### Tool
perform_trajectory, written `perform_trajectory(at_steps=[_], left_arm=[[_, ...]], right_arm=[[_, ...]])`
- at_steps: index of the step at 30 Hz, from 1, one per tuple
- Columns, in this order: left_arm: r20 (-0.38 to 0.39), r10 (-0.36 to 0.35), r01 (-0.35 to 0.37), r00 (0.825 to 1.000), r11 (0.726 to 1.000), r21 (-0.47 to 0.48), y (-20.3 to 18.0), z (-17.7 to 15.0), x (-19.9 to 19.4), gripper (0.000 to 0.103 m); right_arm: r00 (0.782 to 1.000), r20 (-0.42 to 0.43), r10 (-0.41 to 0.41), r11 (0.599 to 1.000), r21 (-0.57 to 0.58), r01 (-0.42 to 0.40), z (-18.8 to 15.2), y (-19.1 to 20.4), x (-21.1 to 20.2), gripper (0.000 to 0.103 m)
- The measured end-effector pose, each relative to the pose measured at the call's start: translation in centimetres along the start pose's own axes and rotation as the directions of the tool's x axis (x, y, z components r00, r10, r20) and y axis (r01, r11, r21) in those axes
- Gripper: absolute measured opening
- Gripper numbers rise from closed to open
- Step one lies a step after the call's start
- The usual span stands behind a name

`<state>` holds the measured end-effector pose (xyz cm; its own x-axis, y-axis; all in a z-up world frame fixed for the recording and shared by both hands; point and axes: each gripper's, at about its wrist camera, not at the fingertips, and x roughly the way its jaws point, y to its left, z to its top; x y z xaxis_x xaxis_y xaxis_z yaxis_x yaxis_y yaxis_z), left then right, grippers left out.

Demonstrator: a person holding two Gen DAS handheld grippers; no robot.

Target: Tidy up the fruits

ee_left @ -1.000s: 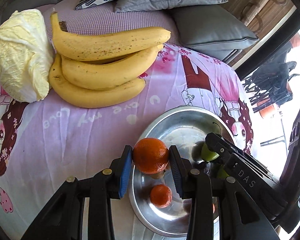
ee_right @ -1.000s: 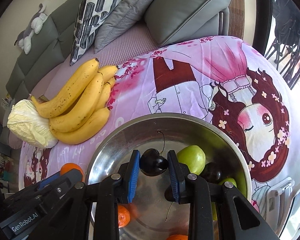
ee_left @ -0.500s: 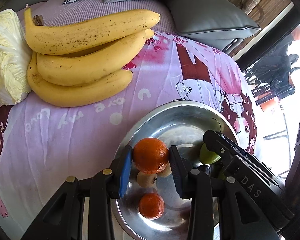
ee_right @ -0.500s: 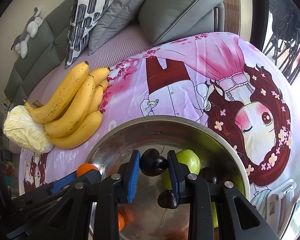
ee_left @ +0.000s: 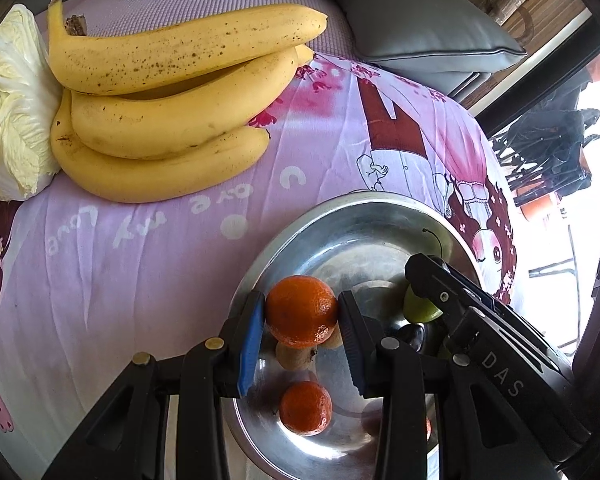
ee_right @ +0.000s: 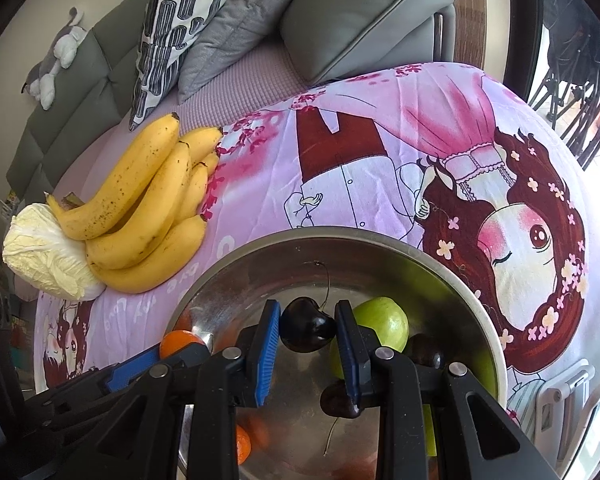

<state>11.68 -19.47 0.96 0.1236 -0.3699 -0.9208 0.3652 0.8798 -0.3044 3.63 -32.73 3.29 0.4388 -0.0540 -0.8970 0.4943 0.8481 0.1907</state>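
Stainless steel forms the largest task item, a wide shallow bowl [ee_left: 340, 216] resting on a pink printed cloth [ee_left: 140, 280]; it is rigid and smooth-walled, so round fruit will probably roll once let go. Beside it, apart from the rim, lies a bunch of bananas [ee_left: 172, 92], likely heavy and easily bruised, best taken across the middle of the bunch or at the stem end, where it abuts a pale cabbage [ee_left: 8, 120]. Over the bowl, the left gripper [ee_left: 302, 320] is clamped on a mandarin [ee_left: 301, 311], pads at its widest girth; the peel should yield slightly and grip well. The right gripper [ee_right: 308, 330] is closed on a dark cherry [ee_right: 307, 329], stem upward; glossy, small and soft, it probably tolerates only light pressure on its flanks.

Views compared: the left wrist view shows a second mandarin [ee_left: 306, 408] and a small brownish fruit [ee_left: 294, 354] on the bowl floor, plus the right gripper's outer arm. The right wrist view alone shows the green apple [ee_right: 374, 326], further dark cherries [ee_right: 340, 400], striped and grey cushions [ee_right: 188, 20], and a plush toy [ee_right: 54, 60] on the sofa back.
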Motion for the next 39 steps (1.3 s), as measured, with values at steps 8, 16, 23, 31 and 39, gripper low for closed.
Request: perform_trajectory(at_steps=[8,16,23,31,39], left_arm=[[-0.023,-0.019,0.018,1.000,1.000,-0.023,0.4,-0.2,0.1,0.039],[-0.031,-0.034,0.032,0.999,0.998,-0.044,0.7,-0.5,-0.3,0.040],[-0.019,-0.036,0.035,0.999,0.998,-0.050,1.1,-0.6,-1.3,0.041],[-0.007,0.035,-0.035,0.999,0.998,-0.055,2.1,-0.9,-2.6,0.042],[0.001,0.109,-0.108,0.994,0.990,-0.088,4.0,-1.3,-3.1,0.050]], right_arm=[[1.000,-0.008,0.006,1.000,0.000,-0.006,0.0,0.1,0.1,0.031],[1.000,-0.014,0.001,1.000,-0.006,-0.001,0.0,0.4,0.2,0.031],[0.999,-0.035,-0.003,1.000,-0.015,0.002,-0.2,0.6,0.6,0.031],[0.998,-0.061,-0.015,0.999,-0.034,0.013,-0.5,1.2,0.9,0.031],[0.997,-0.070,-0.038,0.998,-0.046,0.034,-0.7,1.6,0.9,0.033]])
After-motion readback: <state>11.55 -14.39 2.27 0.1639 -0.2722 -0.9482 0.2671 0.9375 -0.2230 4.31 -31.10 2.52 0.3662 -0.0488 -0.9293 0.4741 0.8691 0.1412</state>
